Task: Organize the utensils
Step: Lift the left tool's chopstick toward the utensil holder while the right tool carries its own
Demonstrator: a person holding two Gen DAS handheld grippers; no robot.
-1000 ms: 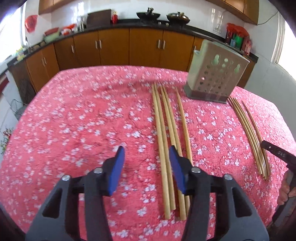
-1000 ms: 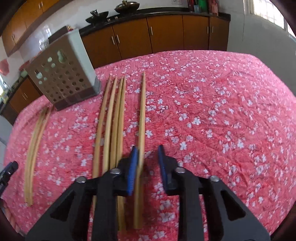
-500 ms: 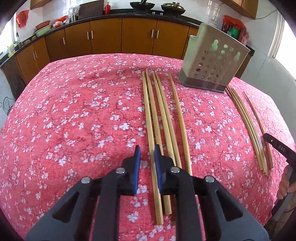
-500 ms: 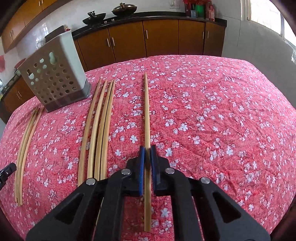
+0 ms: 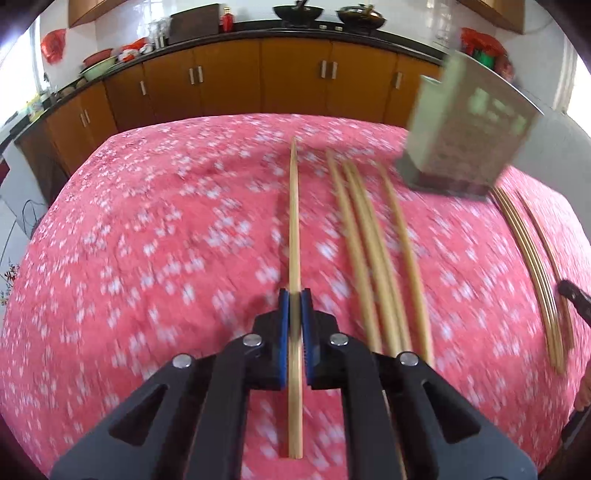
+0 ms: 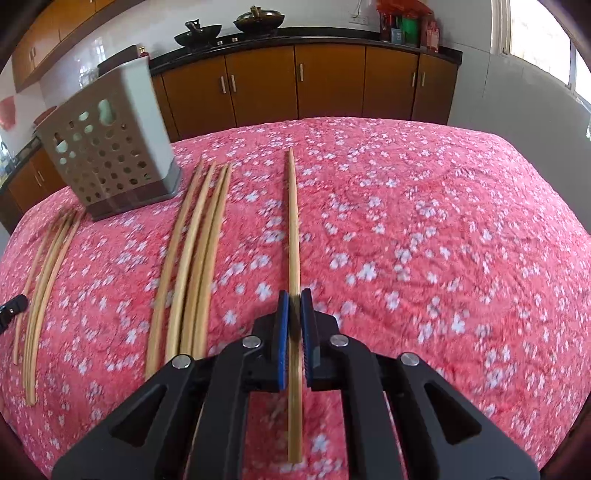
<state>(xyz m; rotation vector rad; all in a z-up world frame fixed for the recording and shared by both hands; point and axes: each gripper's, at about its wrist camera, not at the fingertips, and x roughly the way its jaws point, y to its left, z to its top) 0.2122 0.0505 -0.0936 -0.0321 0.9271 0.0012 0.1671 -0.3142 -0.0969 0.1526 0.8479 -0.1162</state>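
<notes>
My left gripper (image 5: 294, 295) is shut on a long bamboo chopstick (image 5: 294, 221) and holds it above the red floral tablecloth (image 5: 147, 240). Three more chopsticks (image 5: 373, 251) lie on the cloth to its right. My right gripper (image 6: 294, 295) is shut on another chopstick (image 6: 293, 221), also lifted. Three chopsticks (image 6: 195, 258) lie on the cloth to its left. A perforated beige utensil holder (image 6: 110, 147) stands at the back; it also shows in the left wrist view (image 5: 469, 140). Each view shows a further bundle of chopsticks (image 6: 44, 288) beyond the holder (image 5: 524, 258).
Wooden kitchen cabinets (image 5: 258, 81) and a counter with pans (image 6: 236, 26) run behind the table. The other gripper's tip shows at the right edge of the left wrist view (image 5: 572, 299) and at the left edge of the right wrist view (image 6: 11, 310).
My left gripper closed on one chopstick and lifted it away from its group. My right gripper, shut on its chopstick half a second ago, has lifted it further from its group.
</notes>
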